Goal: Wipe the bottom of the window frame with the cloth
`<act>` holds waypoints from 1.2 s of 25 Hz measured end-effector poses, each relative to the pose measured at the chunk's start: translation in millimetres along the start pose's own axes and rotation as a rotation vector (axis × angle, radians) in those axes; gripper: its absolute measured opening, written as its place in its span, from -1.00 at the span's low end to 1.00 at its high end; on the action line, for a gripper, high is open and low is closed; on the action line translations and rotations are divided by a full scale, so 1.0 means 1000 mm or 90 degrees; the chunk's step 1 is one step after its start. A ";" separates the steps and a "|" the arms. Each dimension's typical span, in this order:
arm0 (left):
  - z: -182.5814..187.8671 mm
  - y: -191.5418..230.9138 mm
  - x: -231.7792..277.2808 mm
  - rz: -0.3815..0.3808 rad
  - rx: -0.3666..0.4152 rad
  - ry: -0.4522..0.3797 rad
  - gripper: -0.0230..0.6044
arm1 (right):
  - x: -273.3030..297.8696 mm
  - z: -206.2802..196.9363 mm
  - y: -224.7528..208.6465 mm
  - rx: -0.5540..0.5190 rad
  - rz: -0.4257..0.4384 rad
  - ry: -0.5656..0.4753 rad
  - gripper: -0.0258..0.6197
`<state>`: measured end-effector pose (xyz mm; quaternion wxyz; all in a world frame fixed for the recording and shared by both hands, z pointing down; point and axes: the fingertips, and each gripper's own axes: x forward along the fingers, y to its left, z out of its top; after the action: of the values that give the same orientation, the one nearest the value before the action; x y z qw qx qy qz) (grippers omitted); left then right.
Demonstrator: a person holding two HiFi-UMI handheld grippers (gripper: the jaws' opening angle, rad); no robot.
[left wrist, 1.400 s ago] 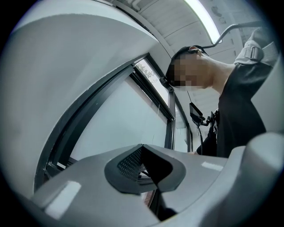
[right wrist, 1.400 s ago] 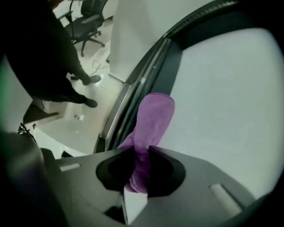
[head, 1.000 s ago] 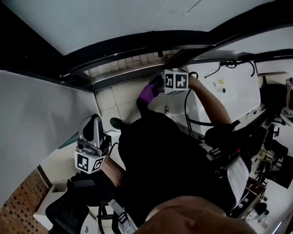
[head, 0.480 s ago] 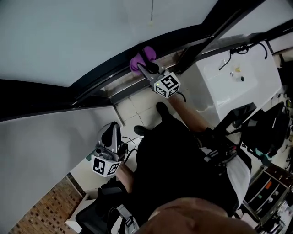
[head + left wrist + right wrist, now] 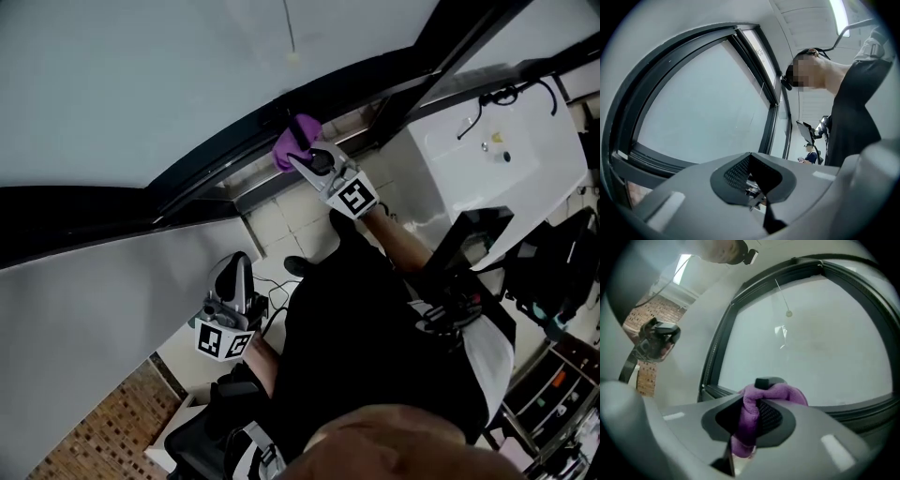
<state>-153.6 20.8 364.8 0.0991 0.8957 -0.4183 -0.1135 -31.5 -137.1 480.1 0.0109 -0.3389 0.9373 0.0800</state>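
as the right tongs point(image 5: 302, 159) reach up to the dark window frame point(image 5: 225, 167) in the head view, the purple cloth point(image 5: 294, 139) sits bunched at their tip, right at the bottom rail. i judge the wiping step to be in hand, probably early in the stroke. whether the cloth actually presses on the rail i can't tell from here, because the tip blocks the contact spot. the left tongs point(image 5: 236, 270) hang low beside the person's dark clothing, well apart from the frame and idle.

over to the left gripper view: the left tongs point(image 5: 757, 190) are pressed together with nothing between them, pointing up at the glass point(image 5: 703, 108). the cloth is not in this view at all.

right gripper view now: the right tongs point(image 5: 749, 425) are pinching the cloth point(image 5: 776, 393), one fold drawn down between the jaws and the rest puffed over the top. the bottom rail of the window frame point(image 5: 853, 409) runs just behind it. that puff covers the very stretch where it would meet the rail, so contact is hidden here too.

next move, as i read it: press the cloth onto the rail and sweep along it, gripping tightly so the cloth doesn't slip out. how far the rail runs to either side is cut off.
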 end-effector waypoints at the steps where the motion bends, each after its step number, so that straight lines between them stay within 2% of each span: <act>1: -0.001 0.000 0.002 -0.002 -0.002 0.003 -0.92 | -0.013 0.006 0.011 -0.003 0.017 0.000 -0.72; 4: -0.002 0.004 0.008 -0.013 -0.005 0.011 -0.92 | -0.055 0.050 0.035 0.068 0.046 -0.041 -0.72; 5: -0.004 0.006 0.010 -0.017 -0.007 0.012 -0.92 | -0.063 0.061 0.034 0.073 0.047 -0.027 -0.72; 7: -0.007 0.008 0.017 -0.027 -0.010 0.012 -0.92 | -0.056 0.066 0.011 0.051 0.019 0.064 -0.72; 9: -0.008 0.001 0.024 -0.040 -0.008 0.013 -0.92 | -0.021 0.069 -0.030 0.017 -0.020 0.140 -0.72; 10: -0.007 -0.004 0.026 -0.045 -0.007 0.012 -0.92 | 0.002 0.071 -0.051 -0.021 -0.027 0.163 -0.72; 12: -0.003 -0.013 0.027 -0.048 -0.003 0.008 -0.92 | 0.046 0.066 -0.083 -0.096 -0.021 0.215 -0.72; 14: -0.001 -0.015 0.023 -0.039 -0.002 0.003 -0.92 | 0.071 0.048 -0.097 -0.114 -0.006 0.278 -0.72; 16: -0.002 -0.011 0.017 -0.023 -0.003 -0.002 -0.92 | 0.073 0.038 -0.094 -0.123 0.019 0.317 -0.72; 18: -0.005 -0.002 0.009 -0.004 -0.008 -0.006 -0.92 | 0.056 0.041 -0.077 -0.162 0.050 0.334 -0.72; 20: -0.009 0.009 0.001 0.013 -0.015 -0.004 -0.92 | 0.027 0.045 -0.047 -0.207 0.091 0.334 -0.72; 22: -0.012 0.016 0.000 0.020 -0.019 0.001 -0.92 | -0.014 0.041 -0.010 -0.216 0.151 0.349 -0.72; 24: -0.012 0.017 0.007 0.020 -0.019 0.003 -0.92 | -0.058 0.017 0.025 -0.177 0.227 0.400 -0.72; 26: -0.011 0.015 0.015 0.013 -0.018 0.005 -0.92 | -0.086 -0.007 0.045 -0.062 0.266 0.403 -0.72; 28: -0.011 0.010 0.023 0.000 -0.016 0.012 -0.92 | -0.089 0.000 0.033 0.093 0.234 0.306 -0.72; 30: -0.010 0.004 0.031 -0.011 -0.011 0.019 -0.92 | -0.079 0.036 -0.011 0.195 0.143 0.166 -0.72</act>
<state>-134.7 -4.9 372.2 0.1119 0.9001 -0.4077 -0.1048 34.9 -89.1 448.6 -0.0683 -0.2340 0.9639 -0.1071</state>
